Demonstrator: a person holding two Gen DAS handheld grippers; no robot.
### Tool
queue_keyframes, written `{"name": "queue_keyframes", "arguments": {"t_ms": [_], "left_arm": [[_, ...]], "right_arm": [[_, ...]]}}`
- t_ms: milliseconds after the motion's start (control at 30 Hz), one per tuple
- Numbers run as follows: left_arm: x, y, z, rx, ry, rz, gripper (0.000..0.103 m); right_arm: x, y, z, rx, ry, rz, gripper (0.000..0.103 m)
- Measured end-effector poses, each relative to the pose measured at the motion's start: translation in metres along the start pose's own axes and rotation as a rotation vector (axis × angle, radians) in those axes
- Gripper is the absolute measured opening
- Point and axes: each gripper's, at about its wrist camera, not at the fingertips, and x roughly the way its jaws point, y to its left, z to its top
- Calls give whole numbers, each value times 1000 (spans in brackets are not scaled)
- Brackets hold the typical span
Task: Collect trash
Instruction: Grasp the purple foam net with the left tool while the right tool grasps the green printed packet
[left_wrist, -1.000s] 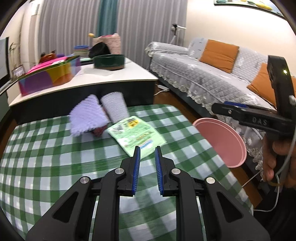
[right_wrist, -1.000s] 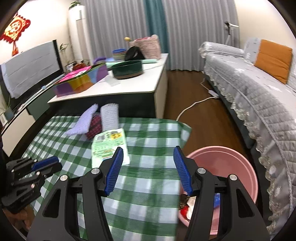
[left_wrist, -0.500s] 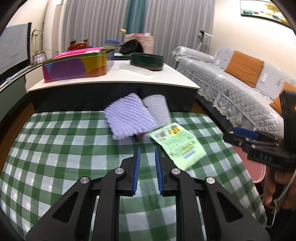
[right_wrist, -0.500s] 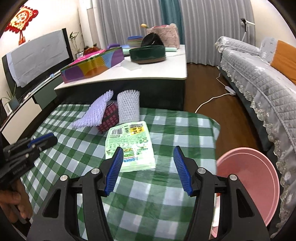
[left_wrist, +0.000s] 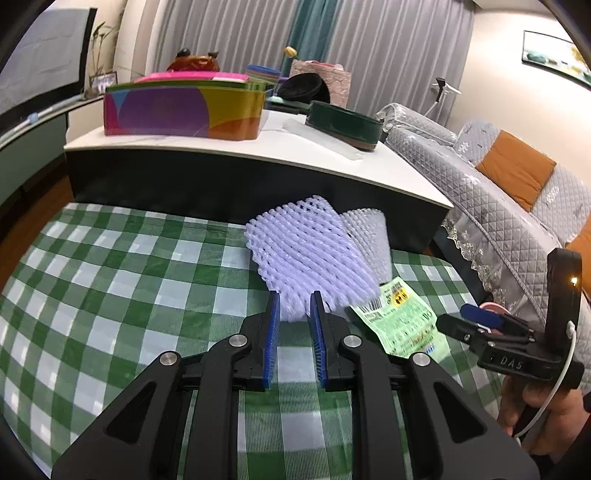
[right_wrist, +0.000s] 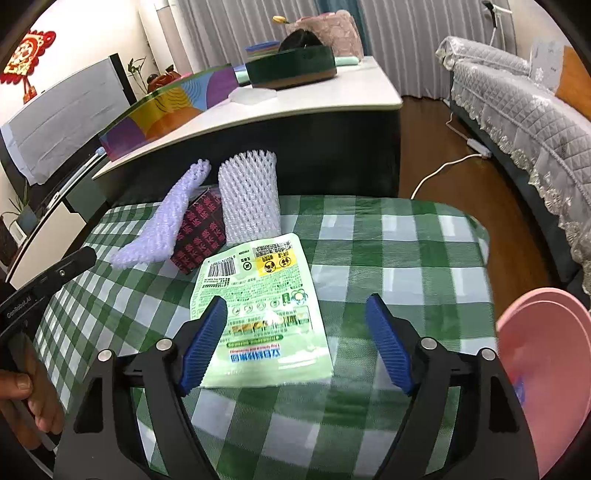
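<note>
A lilac foam net (left_wrist: 310, 254) lies on the green checked table (left_wrist: 122, 273), leaning on a dark red patterned box (right_wrist: 201, 229). A white foam net sleeve (right_wrist: 251, 195) stands beside it. A flat green packet (right_wrist: 262, 306) lies in front. My left gripper (left_wrist: 293, 314) has a narrow gap between its jaws, its tips at the near edge of the lilac net, holding nothing. My right gripper (right_wrist: 295, 325) is wide open just above the green packet's near end. The right gripper also shows in the left wrist view (left_wrist: 480, 325).
A pink basin (right_wrist: 546, 369) sits off the table's right edge. A white-topped low table (right_wrist: 295, 99) behind holds a colourful box (left_wrist: 184, 110) and a dark green round tin (left_wrist: 343, 125). A grey sofa (right_wrist: 517, 110) stands to the right.
Both grippers have moved forward over the table. The left one now reaches the lilac net's edge; the right one has come down over the green packet. The pink basin has slid to the frame edge.
</note>
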Motion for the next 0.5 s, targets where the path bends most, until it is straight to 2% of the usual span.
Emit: {"name": "queue_keyframes", "arguments": {"t_ms": [33, 100, 200, 433, 500], "left_arm": [[5, 1, 0, -10, 5, 0, 35], [11, 4, 0, -27, 14, -8, 45], [21, 5, -1, -39, 33, -13, 51], [39, 10, 0, -82, 64, -36, 53], [43, 10, -1, -89, 73, -31, 52]], "right_arm": [[4, 0, 1, -1, 7, 5, 78], [13, -2, 3, -3, 24, 18, 78], [23, -4, 3, 1, 51, 42, 78], [31, 5, 2, -44, 61, 51, 78], [30, 4, 2, -39, 59, 53, 75]]}}
